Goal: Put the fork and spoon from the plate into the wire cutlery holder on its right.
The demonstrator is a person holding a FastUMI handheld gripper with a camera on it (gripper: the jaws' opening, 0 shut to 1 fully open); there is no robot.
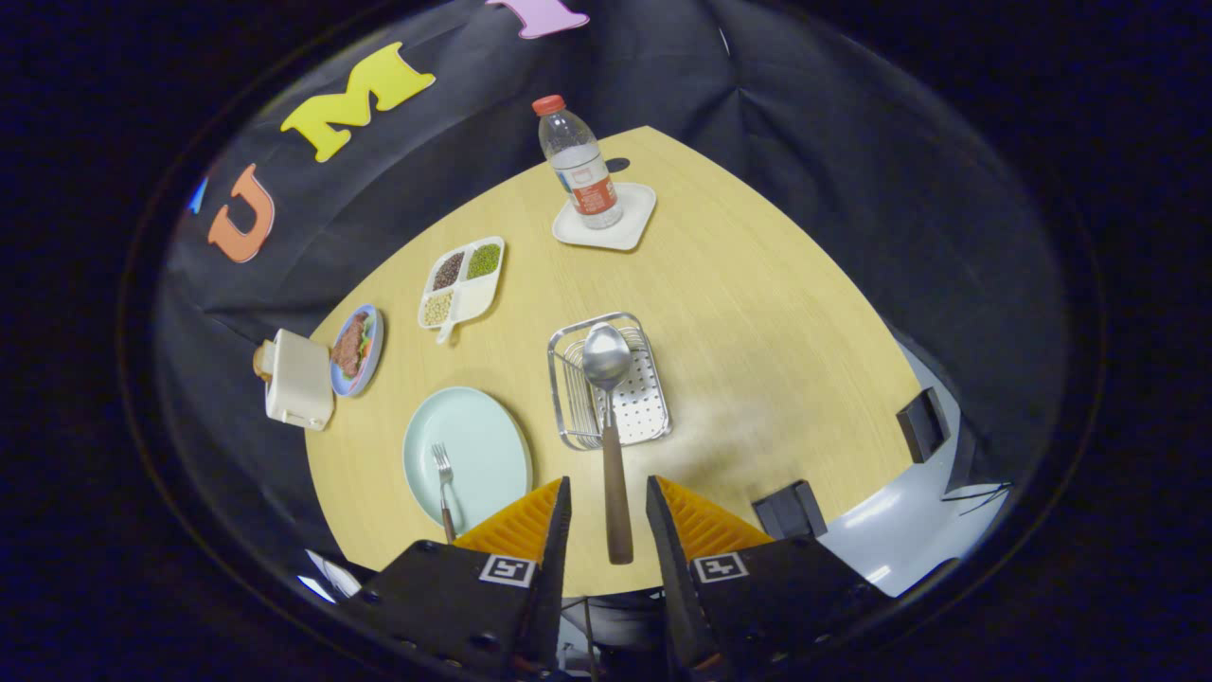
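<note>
gripper (606,516): fingers are standing apart with a gap on each side of the spoon handle; neither finger is visibly pressing it, so it is reading as released rather than clamped.
spoon (607,417): handle end is lying between the fingertips, bowl is sitting over the holder, well beyond them.
spoon axis: long axis is running straight ahead along the fingers; bowl is pointing away from the camera, handle butt pointing back toward it. whether the bowl is resting on the wire or hanging above it, cannot tell.
holder (653,417): wire basket sitting on the table just right of the plate, beyond the fingertips.
fork (442,488): lying on the plate, tines pointing away, handle toward the camera, its end hidden behind the left finger; axis roughly parallel to the spoon.
plate (488,440): sitting left of the holder, just ahead of the left finger.
table (757,332): also carrying a bottle, a divided dish, a small food plate and a toaster, all well beyond.
progress (judgement): spoon is looking nearly placed; fork not yet moved.
risk 1: handle is overhanging the holder's near rim, so the spoon may be tipping back out onto the table.
risk 2: a finger brushing the handle on withdrawal may be dragging the spoon out.
risk 3: reaching for the fork, the left finger may be nudging the plate.
</note>
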